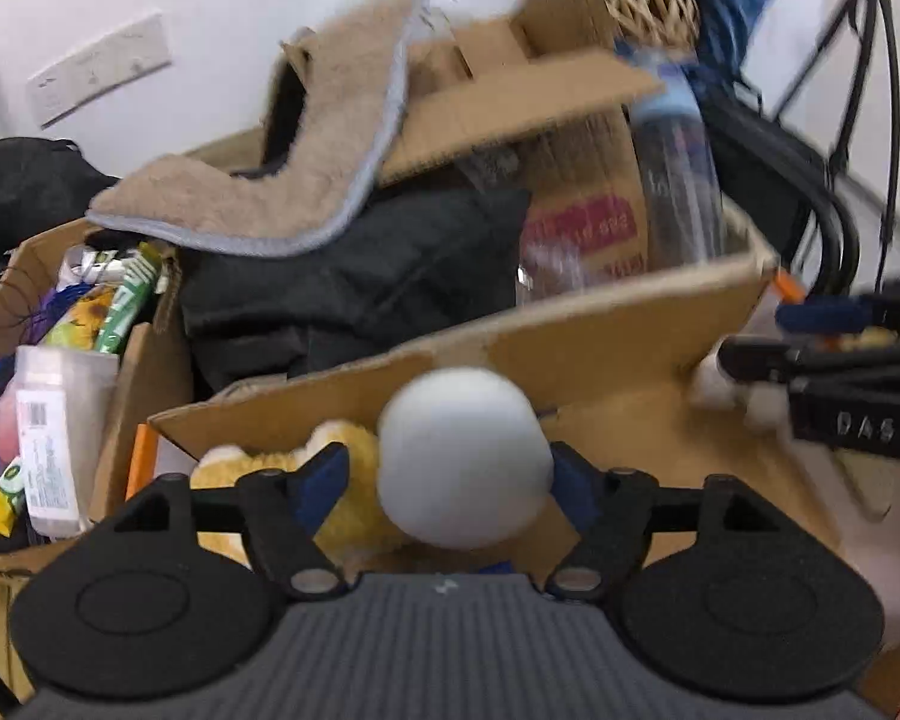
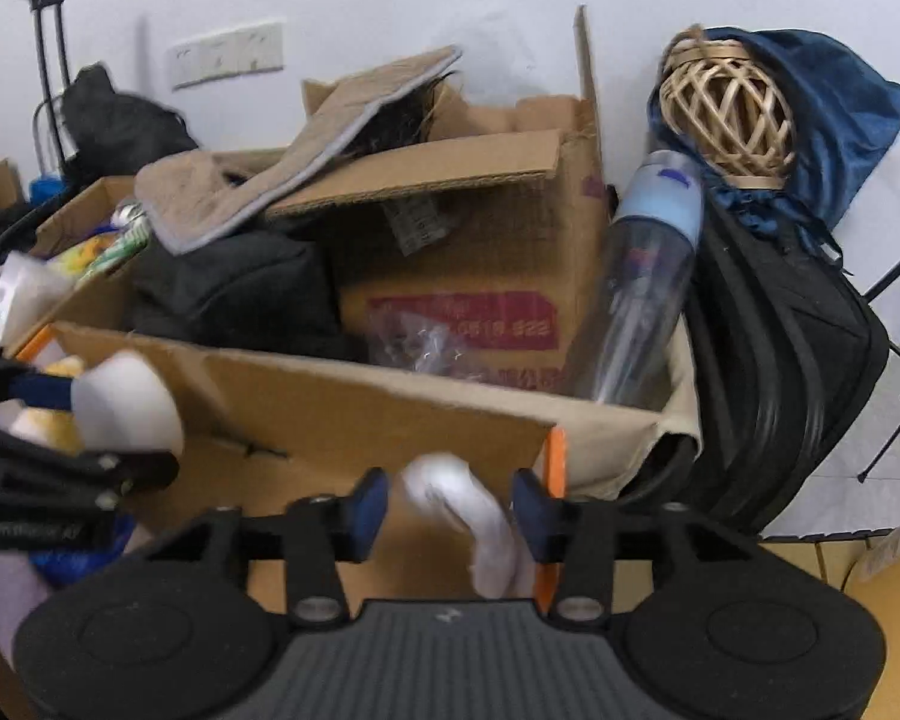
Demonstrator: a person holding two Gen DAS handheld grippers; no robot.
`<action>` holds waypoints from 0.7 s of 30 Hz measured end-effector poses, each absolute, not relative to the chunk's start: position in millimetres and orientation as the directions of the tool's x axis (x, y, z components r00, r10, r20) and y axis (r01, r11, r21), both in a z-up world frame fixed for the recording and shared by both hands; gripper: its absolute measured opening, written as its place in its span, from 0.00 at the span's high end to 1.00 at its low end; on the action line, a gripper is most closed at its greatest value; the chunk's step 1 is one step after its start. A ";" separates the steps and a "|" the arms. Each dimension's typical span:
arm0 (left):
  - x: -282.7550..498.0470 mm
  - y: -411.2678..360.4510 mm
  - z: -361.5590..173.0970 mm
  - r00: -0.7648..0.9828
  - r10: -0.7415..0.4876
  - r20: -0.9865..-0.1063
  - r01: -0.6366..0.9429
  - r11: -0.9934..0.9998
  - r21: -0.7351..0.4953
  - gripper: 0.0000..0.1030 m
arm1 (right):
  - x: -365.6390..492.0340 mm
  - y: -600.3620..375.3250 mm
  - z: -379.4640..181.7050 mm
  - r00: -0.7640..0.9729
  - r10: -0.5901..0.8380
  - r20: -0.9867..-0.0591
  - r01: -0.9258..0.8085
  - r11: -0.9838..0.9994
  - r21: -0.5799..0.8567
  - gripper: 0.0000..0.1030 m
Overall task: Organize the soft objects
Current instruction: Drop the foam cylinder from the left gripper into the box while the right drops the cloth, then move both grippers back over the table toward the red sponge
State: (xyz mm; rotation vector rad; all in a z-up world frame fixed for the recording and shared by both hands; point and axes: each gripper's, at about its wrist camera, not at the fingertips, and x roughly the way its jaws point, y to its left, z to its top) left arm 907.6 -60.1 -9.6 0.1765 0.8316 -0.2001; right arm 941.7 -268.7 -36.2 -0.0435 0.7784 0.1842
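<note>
A white foam ball (image 1: 462, 456) sits between the fingers of my left gripper (image 1: 453, 474), blurred, with a gap showing at the left pad; the jaws stand wide. Below it is an open cardboard box (image 1: 570, 354) holding a yellow plush toy (image 1: 342, 498). My right gripper (image 2: 450, 507) is open over the same box (image 2: 360, 414), a limp white soft item (image 2: 474, 516) hanging loose between its blue pads. Each gripper shows in the other's view: the right gripper (image 1: 774, 339) at the right edge, and the left gripper (image 2: 114, 426) with the ball (image 2: 129, 402) at the left.
Behind the box are a black bag (image 1: 360, 276), a tan mat with grey trim (image 1: 258, 198), a larger carton (image 2: 468, 228) and a clear water bottle (image 2: 648, 276). At left, a box of packets (image 1: 90, 330). A black backpack (image 2: 780, 360) and wicker ball (image 2: 726, 120) stand right.
</note>
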 end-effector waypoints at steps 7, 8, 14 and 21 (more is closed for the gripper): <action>881.7 -57.6 30.8 0.679 -0.097 -0.727 0.233 0.968 0.088 0.25 | 909.4 -278.5 9.8 0.725 0.169 -0.668 -0.184 0.982 0.048 0.53; 873.4 -57.2 41.9 0.687 -0.097 -0.720 0.234 0.968 0.093 0.25 | 899.1 -279.7 21.2 0.729 0.169 -0.664 -0.190 0.981 0.042 0.53; 799.0 -45.0 119.7 0.763 -0.100 -0.639 0.222 0.968 0.114 0.24 | 818.8 -289.6 98.0 0.761 0.192 -0.619 -0.233 0.972 0.014 0.50; 643.6 -22.7 174.7 0.849 -0.170 -0.499 0.256 0.961 0.108 0.17 | 677.6 -301.5 151.8 0.798 0.270 -0.539 -0.322 0.947 -0.001 0.37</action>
